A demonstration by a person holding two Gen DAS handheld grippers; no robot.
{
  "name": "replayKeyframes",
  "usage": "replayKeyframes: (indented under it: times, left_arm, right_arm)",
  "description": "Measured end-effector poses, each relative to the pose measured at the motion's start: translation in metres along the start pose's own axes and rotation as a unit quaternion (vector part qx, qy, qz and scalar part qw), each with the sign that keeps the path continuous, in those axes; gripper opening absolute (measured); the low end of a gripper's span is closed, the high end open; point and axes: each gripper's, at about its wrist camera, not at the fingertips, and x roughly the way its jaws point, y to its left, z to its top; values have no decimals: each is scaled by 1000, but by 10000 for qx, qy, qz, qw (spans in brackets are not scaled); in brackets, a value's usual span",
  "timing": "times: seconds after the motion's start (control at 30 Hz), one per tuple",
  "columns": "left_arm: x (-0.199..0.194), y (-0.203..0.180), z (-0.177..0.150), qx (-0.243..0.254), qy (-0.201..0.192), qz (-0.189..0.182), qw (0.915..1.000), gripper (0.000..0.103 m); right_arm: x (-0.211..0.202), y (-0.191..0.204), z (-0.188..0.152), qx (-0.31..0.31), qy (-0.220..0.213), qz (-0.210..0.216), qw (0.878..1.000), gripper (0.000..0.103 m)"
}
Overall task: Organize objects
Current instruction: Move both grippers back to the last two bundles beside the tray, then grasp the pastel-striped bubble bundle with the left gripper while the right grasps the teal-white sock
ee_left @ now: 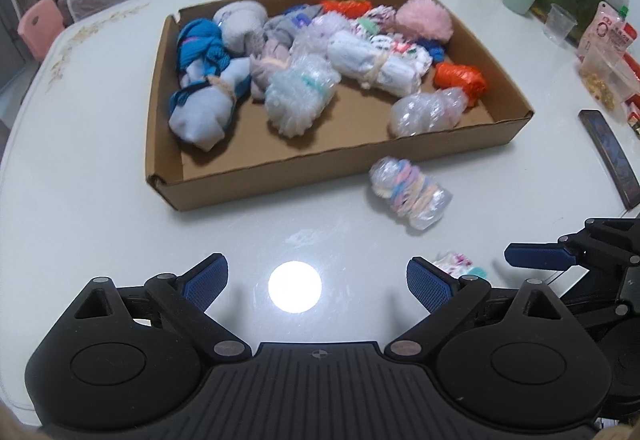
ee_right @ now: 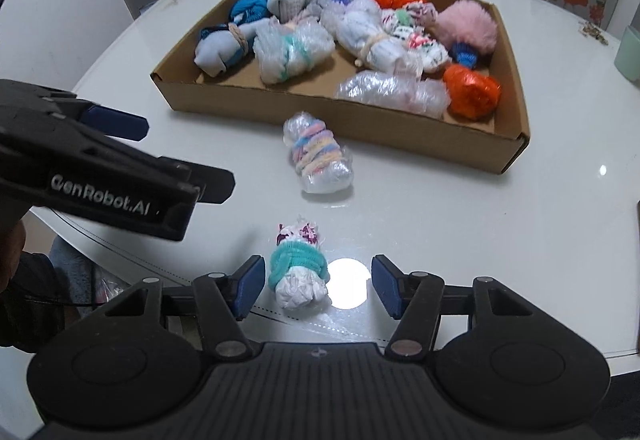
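While both units hover over the near edge of the white bench (ee_right: 520, 240), the left gripper (ee_left: 318, 280) stands wide apart with nothing between its pads. The right gripper (ee_right: 318, 288) is partly spread around a small white bundle with a teal band (ee_right: 298, 272), pads not pressing it. A second clear-wrapped bundle (ee_right: 318, 158) lies just outside the cardboard tray (ee_right: 320, 116), which holds many bundles toward the far edge.

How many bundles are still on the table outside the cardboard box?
2. A clear bundle with pastel bands lies just before the cardboard box; a teal-banded bundle lies between the right gripper fingers, untouched.
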Motion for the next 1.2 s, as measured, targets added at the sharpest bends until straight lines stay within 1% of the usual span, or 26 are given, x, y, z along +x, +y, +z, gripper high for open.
replayKeyframes:
  times: [0.1,0.17,0.23,0.27,0.37,0.43,0.57,0.67,0.73,0.83,0.93,0.97,1.0,1.1,1.13,1.17,1.2]
  left_arm:
    - [1,3,0,-87,13,26,10000,98]
    - [1,4,1,-88,-11,25,10000,98]
    - [1,2,3,-75,-61,4,10000,98]
    - [2,0,3,-45,-90,-13,9999,98]
    - [6,-7,5,59,-215,-101,9997,98]
    - [10,-14,7,123,-307,-194,9993,98]
    - [24,-29,11,335,-474,-290,9979,98]
    - [38,-36,11,336,-485,-425,9974,98]
    - [45,-41,12,363,-533,-517,9966,98]
    - [54,-48,14,412,-662,-587,9952,98]
    - [60,-50,16,290,-888,-585,9939,99]
    - [61,-51,16,301,-939,-595,9934,102]
    - [62,-53,15,320,-969,-571,9931,102]
    - [61,-57,9,493,-1101,-504,9914,97]
    - [60,-58,8,542,-1138,-443,9910,92]
    - [58,-58,8,582,-1166,-385,9907,82]
    - [57,-57,8,592,-1177,-357,9906,77]
  right_arm:
    - [7,1,-1,-22,88,-1,10000,50]
    - [13,2,-2,-65,194,-10,9998,42]
    - [13,3,-2,-130,195,-35,9997,32]
    - [12,3,-2,-119,181,-14,9998,31]
    - [10,-2,-1,-24,179,6,9998,30]
    - [6,-7,1,21,139,-55,9999,30]
    - [-5,-18,3,157,2,-517,9985,30]
    - [-16,-37,5,550,-174,-723,9957,30]
    - [-22,-48,7,801,-323,-730,9936,30]
    - [-29,-55,9,921,-521,-724,9917,30]
    - [-30,-58,11,998,-587,-672,9910,30]
    - [-30,-58,11,1019,-595,-650,9909,30]
    - [-30,-58,11,1025,-600,-637,9909,30]
    - [-31,-58,11,1025,-623,-597,9910,30]
    - [-31,-59,12,1023,-631,-582,9910,30]
    - [-31,-59,12,1036,-637,-567,9910,30]
    - [-30,-58,12,1037,-639,-552,9910,30]
